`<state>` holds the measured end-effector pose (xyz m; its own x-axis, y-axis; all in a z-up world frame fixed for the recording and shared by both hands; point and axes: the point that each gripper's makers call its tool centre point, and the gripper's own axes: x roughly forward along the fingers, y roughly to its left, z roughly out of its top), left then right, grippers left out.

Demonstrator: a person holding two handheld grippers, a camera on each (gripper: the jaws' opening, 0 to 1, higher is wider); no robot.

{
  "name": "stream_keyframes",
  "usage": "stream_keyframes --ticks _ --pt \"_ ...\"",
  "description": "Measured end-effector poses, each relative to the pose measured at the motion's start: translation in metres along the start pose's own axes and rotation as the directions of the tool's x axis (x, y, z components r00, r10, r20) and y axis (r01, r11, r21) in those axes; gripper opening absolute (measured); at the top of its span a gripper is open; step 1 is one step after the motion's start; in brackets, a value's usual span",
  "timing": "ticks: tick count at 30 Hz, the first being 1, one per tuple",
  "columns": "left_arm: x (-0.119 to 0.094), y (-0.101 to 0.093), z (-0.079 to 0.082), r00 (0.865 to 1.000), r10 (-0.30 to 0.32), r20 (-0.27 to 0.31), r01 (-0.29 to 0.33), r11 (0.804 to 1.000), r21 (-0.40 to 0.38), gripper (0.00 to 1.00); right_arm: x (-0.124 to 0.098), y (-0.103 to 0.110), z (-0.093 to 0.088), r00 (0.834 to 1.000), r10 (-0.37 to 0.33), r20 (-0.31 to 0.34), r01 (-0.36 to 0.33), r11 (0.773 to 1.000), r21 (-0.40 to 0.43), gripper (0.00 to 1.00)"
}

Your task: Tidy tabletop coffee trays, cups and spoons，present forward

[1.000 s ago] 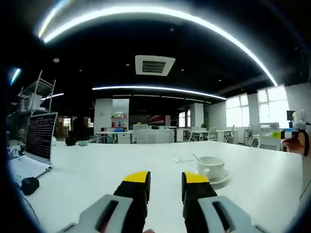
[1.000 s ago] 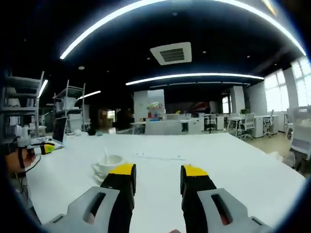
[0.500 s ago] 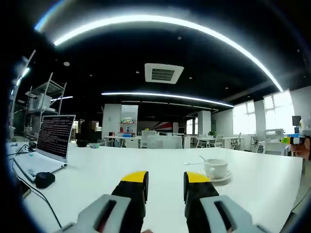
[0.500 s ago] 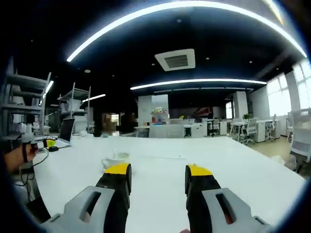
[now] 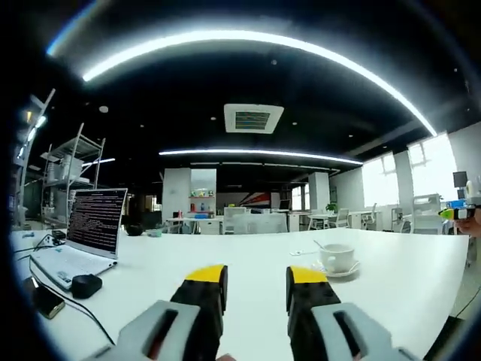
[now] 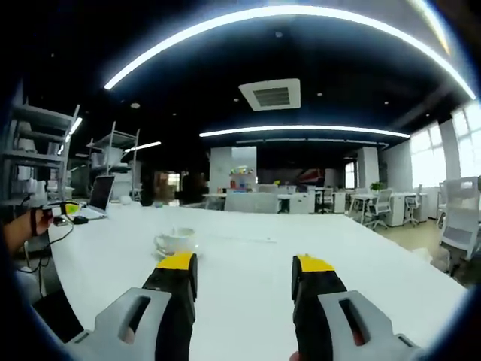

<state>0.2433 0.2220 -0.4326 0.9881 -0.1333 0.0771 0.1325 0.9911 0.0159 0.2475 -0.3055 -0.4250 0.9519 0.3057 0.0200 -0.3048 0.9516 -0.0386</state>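
A white coffee cup (image 5: 336, 257) sits on its white saucer (image 5: 337, 269) on the long white table (image 5: 248, 259), with a spoon handle (image 5: 319, 244) sticking up from it. It lies ahead and to the right of my left gripper (image 5: 256, 277), which is open with nothing between its yellow-tipped jaws. In the right gripper view the same cup (image 6: 175, 241) stands ahead and to the left of my right gripper (image 6: 246, 263), also open and holding nothing. Both grippers are well short of the cup.
An open laptop (image 5: 86, 233), a black mouse (image 5: 86, 284) and a phone (image 5: 46, 301) lie at the table's left end. A flat card (image 6: 255, 239) lies beyond the cup. A hand (image 6: 19, 229) holds the other gripper at the left edge. Office desks stand behind.
Both cameras have sunk closer to the tabletop and drawn back, so the cup looks smaller and farther. The right jaws stand slightly wider apart. The cup itself has not moved.
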Motion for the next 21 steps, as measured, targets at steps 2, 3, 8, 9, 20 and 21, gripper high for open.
stream_keyframes --ticks 2,3,8,9,20,21 --pt "-0.001 0.000 0.000 1.000 0.000 0.001 0.000 1.000 0.000 0.35 -0.002 0.003 -0.001 1.000 0.004 -0.001 -0.004 1.000 -0.001 0.51" --pt "-0.001 -0.001 0.000 1.000 -0.006 0.003 0.006 1.000 -0.005 0.35 -0.003 0.003 0.000 1.000 0.005 0.003 -0.005 1.000 0.000 0.51" --pt "-0.004 -0.002 0.002 1.000 -0.007 0.006 0.007 1.000 -0.008 0.35 -0.006 0.005 0.004 1.000 0.006 0.014 -0.006 1.000 -0.001 0.51" --pt "-0.005 -0.002 0.002 1.000 -0.005 0.009 0.005 1.000 -0.009 0.35 -0.006 0.005 0.005 1.000 0.005 0.015 -0.005 1.000 -0.002 0.51" --pt "-0.008 -0.002 0.005 1.000 -0.006 0.011 0.006 1.000 -0.007 0.35 -0.006 0.016 0.008 0.999 0.029 0.019 -0.029 1.000 -0.011 0.50" --pt "-0.008 -0.002 0.006 1.000 -0.005 0.012 0.005 1.000 -0.007 0.35 -0.006 0.016 0.008 0.999 0.030 0.019 -0.030 0.999 -0.012 0.50"
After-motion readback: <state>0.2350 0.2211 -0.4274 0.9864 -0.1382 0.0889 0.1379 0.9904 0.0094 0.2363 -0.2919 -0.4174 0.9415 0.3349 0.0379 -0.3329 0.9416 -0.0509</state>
